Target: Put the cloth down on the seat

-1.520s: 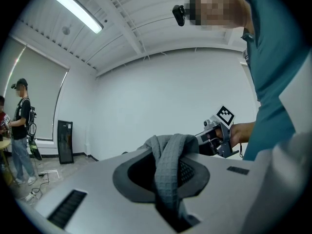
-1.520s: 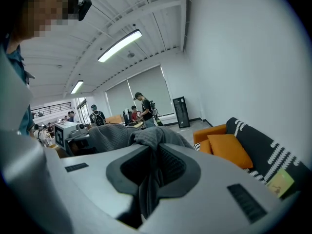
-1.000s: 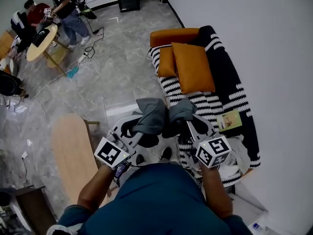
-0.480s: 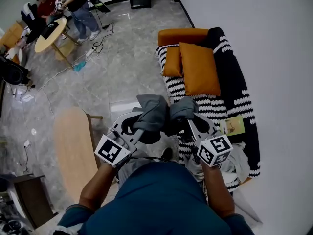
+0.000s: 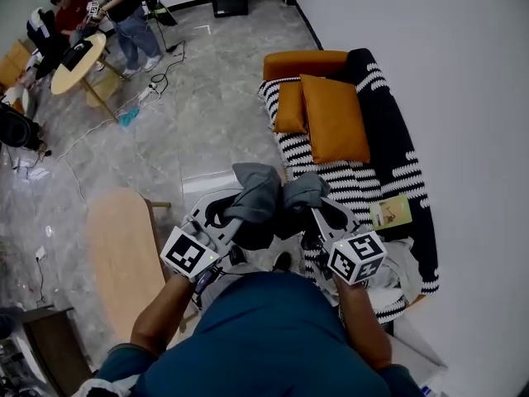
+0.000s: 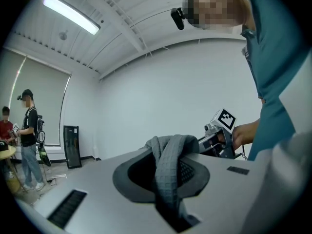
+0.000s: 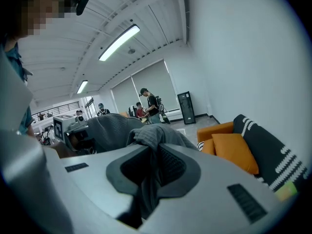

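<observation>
While your left gripper (image 5: 245, 208) and right gripper (image 5: 304, 205) are both clamping the cloth (image 5: 263, 187), you are holding it at the seat's (image 5: 357, 180) front edge, which is lying nearer your right gripper.

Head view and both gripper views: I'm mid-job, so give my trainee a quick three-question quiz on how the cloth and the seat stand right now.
1. True or false: the grey cloth already lies on the striped sofa seat.
2. Multiple choice: what is between the jaws of the left hand-held gripper? A nothing; B the grey cloth; C a book.
3. Fill in: the two cushions resting on that seat are ___ in colour.
Key: 1 false, the left and the right hand-held gripper both hold it up off the seat; 2 B; 3 orange.
</observation>
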`<state>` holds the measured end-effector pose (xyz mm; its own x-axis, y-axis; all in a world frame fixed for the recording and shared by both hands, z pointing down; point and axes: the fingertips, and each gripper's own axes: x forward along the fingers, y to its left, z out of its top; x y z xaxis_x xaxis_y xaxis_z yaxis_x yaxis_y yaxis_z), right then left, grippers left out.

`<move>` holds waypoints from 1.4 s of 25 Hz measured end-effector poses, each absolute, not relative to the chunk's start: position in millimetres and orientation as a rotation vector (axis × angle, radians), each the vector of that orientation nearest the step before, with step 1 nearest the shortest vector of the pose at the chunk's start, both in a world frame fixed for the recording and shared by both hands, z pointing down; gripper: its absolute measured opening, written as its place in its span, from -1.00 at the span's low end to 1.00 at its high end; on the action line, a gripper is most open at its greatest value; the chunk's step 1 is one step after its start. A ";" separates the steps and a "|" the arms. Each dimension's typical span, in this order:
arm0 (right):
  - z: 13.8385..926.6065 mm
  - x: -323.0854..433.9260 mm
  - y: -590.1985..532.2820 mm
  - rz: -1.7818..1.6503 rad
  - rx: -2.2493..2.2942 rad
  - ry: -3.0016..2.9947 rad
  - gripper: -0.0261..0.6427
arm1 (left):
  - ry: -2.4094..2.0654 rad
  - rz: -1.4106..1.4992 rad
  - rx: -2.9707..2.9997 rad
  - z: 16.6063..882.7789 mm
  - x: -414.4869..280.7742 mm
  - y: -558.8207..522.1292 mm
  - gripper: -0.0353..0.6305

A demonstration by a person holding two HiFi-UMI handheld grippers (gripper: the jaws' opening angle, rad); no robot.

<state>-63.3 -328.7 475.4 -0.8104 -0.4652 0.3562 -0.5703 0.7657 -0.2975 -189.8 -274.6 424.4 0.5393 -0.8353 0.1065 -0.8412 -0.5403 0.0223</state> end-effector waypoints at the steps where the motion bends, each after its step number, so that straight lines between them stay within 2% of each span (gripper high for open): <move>1: 473.9 -67.5 -326.9 0.578 0.811 -2.705 -0.79 | -1.465 0.126 2.684 427.5 -194.7 -272.8 -0.73; 16: 491.0 -102.9 -331.2 0.702 0.821 -2.695 -0.79 | -1.433 0.201 2.689 431.2 -229.7 -279.9 -0.73; 30: 534.2 -68.2 -360.1 0.929 0.867 -2.591 -0.79 | -1.266 0.196 2.659 465.9 -178.4 -319.7 -0.73; 35: 520.8 -67.9 -377.5 0.870 0.878 -2.621 -0.79 | -1.230 0.145 2.677 454.0 -165.2 -333.8 -0.73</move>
<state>-67.9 -377.5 520.8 -0.7896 -0.4674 0.3976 -0.6123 0.6416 -0.4619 -165.2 -333.8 454.0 0.6506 -0.7406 0.1680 -0.7594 -0.6370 0.1326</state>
